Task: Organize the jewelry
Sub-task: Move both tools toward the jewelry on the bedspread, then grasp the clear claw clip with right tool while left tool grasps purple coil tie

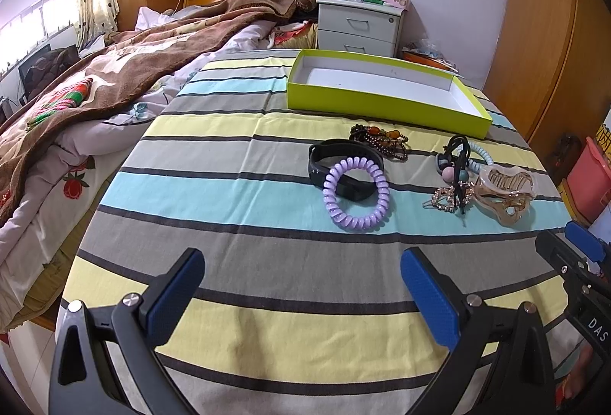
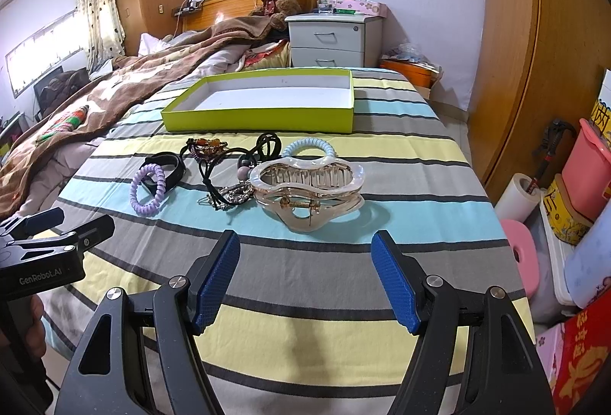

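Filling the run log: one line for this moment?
left: open | right: open | box: empty | jewelry: on bedspread, untouched

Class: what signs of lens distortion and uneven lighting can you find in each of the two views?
Left wrist view: the window is blown out white, the wardrobe bows outward and the corners go dark. Right wrist view: the stripes on the bedcover curve, and the hair claw casts a soft shadow to its right.
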{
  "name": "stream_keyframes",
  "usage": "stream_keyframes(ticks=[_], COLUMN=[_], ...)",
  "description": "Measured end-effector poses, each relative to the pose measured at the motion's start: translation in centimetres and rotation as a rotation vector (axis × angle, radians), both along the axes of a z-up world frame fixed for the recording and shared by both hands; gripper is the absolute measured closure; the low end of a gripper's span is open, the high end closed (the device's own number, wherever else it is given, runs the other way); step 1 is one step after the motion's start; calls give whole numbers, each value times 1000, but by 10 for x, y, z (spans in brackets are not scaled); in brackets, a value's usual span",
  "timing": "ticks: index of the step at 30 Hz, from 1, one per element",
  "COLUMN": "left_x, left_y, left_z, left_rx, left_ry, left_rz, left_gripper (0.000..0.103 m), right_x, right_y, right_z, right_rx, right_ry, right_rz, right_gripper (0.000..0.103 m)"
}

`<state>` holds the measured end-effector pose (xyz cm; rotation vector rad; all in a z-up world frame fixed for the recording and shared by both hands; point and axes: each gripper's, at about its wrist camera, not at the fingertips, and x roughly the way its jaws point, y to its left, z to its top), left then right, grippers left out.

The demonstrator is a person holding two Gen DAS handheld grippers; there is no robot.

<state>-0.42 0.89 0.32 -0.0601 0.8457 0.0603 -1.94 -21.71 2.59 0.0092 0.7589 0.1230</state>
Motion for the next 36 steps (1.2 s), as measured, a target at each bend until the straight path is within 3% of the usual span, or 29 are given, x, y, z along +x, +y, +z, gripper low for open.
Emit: stream_keyframes(ticks=[24, 28, 36], left_x=[23, 29, 44], left_y=[24, 28, 29], left_z=[6, 4, -6], left_rx=[-60, -79, -93], left_ry=[21, 38, 106], left_rz=[-11, -39, -73], left_gripper=[0, 0, 0], right_x=[42, 64, 104], right_y=[-29, -38, -40], right_z=[12, 9, -7], right_rx=[29, 44, 54], right_ry=[19, 71, 193], right_rz=[-80, -54, 153], right_gripper=[32, 32, 32])
